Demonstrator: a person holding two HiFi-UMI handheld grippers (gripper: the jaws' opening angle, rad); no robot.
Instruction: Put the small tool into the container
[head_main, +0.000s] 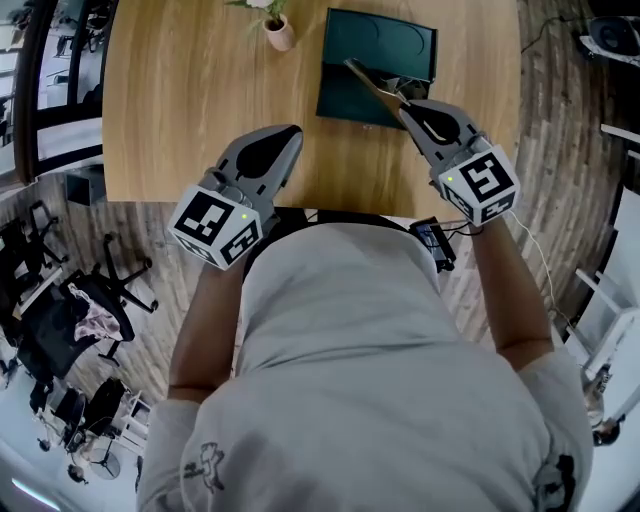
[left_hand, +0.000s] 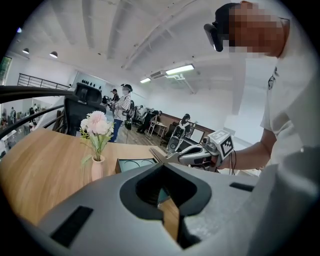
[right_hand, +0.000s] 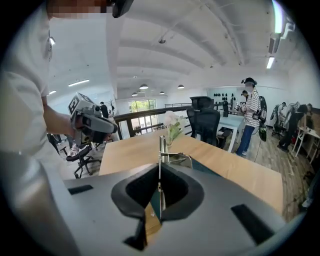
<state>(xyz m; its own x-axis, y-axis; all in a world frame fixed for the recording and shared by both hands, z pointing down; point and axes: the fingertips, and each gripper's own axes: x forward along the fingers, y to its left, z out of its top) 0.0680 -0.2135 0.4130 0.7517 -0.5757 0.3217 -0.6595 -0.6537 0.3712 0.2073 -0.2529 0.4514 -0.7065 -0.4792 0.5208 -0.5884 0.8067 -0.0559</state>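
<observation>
Head view shows both forearms reaching forward from the person's torso, one set of tongs in each hand. The left tongs hang over the near edge of the wooden surface, pointing away and slightly down. The left gripper view shows their jaws brought together with nothing between them.

The right tongs reach farther out on the right, tilted downward and angled toward the far left. Their jaws are clamped on the small tool, a slim metal piece. It juts out from the jaw tips over the near right part of the container. The right gripper view shows the small tool standing edge-on between the closed jaws. Whether its tip touches the container I cannot tell.

The container is a dark green rectangular tray lying on the far part of the surface, and its floor shows curved moulded recesses. Left of it, near the far edge, a small pink vase holds flowers.
</observation>
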